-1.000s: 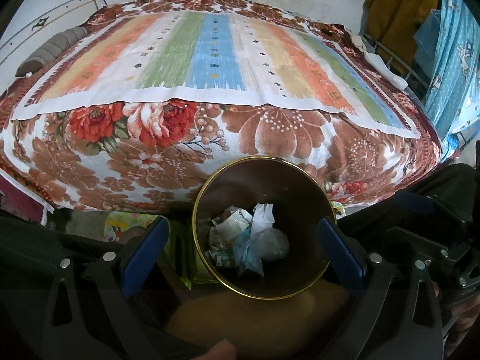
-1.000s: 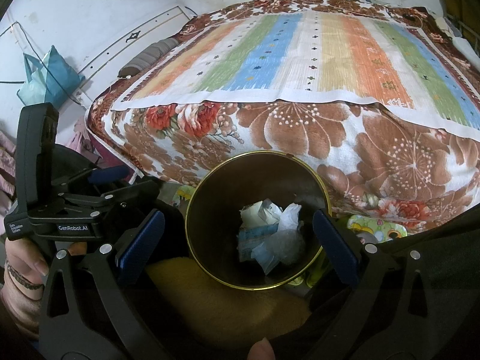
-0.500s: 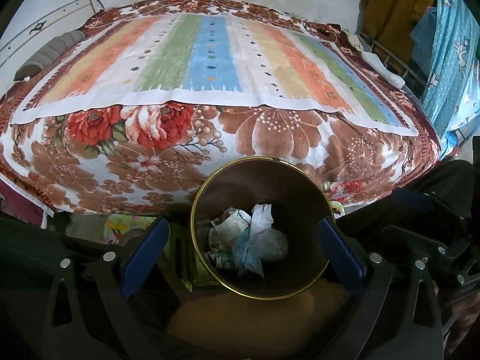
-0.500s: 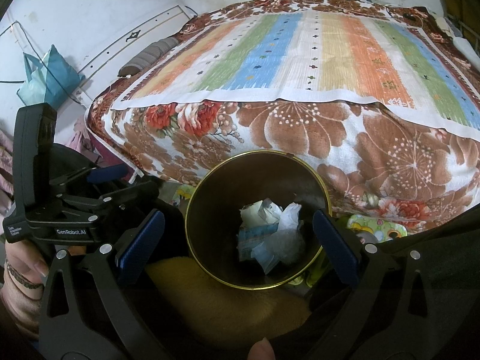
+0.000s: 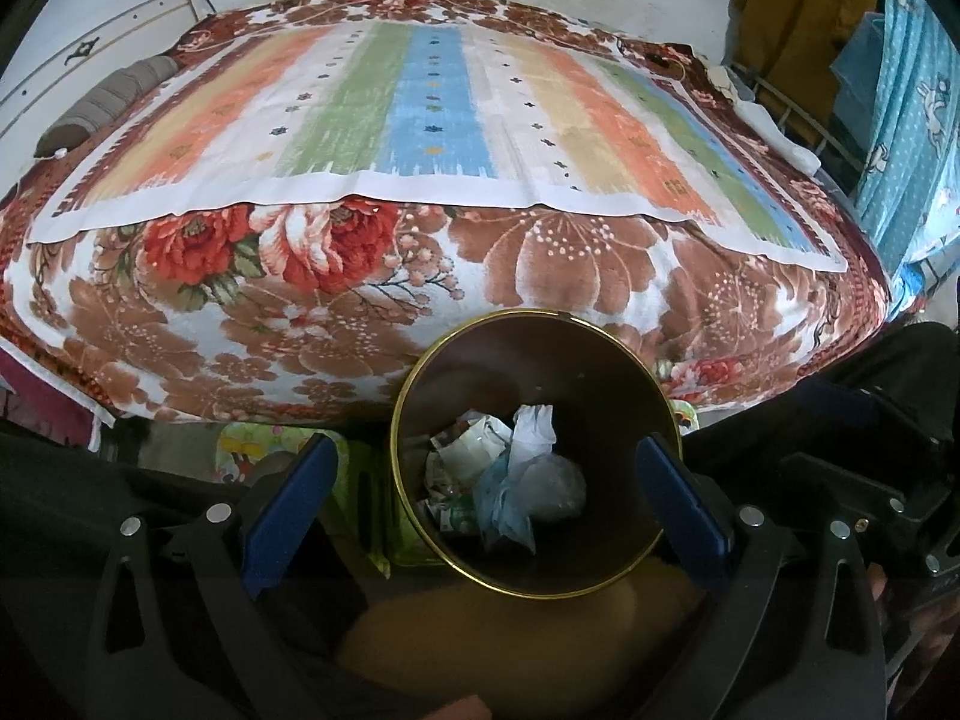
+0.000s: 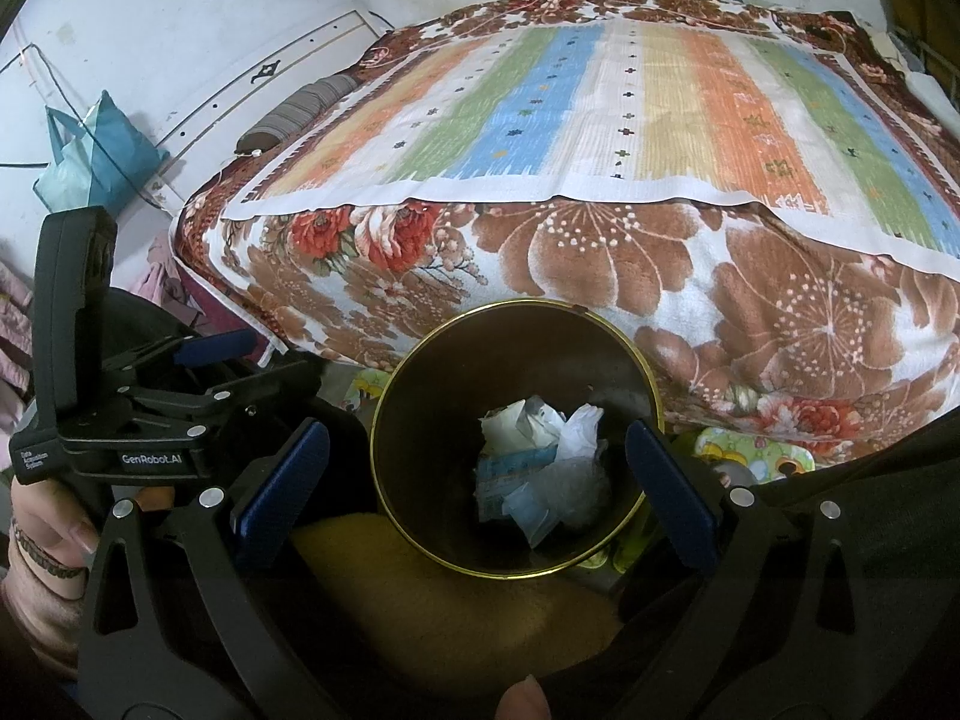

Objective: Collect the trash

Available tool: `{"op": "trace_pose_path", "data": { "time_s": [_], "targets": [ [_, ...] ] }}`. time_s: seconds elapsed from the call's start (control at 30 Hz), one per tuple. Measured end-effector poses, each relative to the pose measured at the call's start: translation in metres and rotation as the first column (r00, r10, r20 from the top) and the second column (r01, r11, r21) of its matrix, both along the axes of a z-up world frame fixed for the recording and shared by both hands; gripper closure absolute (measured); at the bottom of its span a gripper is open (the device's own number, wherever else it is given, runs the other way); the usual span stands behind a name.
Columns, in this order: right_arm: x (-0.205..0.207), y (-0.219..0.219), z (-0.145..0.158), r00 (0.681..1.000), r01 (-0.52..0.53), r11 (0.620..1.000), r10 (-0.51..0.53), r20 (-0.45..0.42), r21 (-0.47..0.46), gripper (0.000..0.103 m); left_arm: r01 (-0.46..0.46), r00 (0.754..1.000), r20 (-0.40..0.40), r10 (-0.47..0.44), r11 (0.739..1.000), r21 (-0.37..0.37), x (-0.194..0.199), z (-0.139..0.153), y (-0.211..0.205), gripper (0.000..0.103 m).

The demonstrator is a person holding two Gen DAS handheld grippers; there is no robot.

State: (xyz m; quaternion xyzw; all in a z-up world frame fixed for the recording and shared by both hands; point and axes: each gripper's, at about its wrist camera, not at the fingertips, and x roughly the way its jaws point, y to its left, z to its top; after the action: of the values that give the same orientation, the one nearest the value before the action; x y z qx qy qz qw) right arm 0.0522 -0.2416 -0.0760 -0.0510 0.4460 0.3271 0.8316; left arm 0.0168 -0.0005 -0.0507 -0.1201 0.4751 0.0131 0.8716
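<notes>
Left gripper (image 5: 483, 489) and right gripper (image 6: 477, 480) are both held spread apart, empty, above the gold-rimmed bin (image 6: 651, 414). Crumpled trash (image 5: 516, 480) is seen at the bin bottom. The bin's far rim is set close against the bed (image 5: 360, 312); a green mat (image 6: 756, 459) lies beside it. A blue bag (image 6: 90, 150) is hung by the wall.

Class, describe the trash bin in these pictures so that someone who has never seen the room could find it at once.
Start at the bed with its striped sheet over a brown floral blanket. On the floor at the bed's near edge stands the trash bin, between the fingers of each open hand-held gripper's view. It is the only round, dark container there, with a thin gold rim and crumpled paper and plastic inside.
</notes>
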Motion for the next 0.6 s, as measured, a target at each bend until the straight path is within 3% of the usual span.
{"op": "trace_pose_path", "data": {
  "time_s": [0.6],
  "targets": [
    [0.0003, 0.0006, -0.0001, 1.0, 0.0, 1.0, 0.0, 0.0, -0.002, 0.009, 0.036, 0.999, 0.009, -0.036, 0.999, 0.015, 0.0004, 0.0011, -0.0076, 0.006]
  ]
}}
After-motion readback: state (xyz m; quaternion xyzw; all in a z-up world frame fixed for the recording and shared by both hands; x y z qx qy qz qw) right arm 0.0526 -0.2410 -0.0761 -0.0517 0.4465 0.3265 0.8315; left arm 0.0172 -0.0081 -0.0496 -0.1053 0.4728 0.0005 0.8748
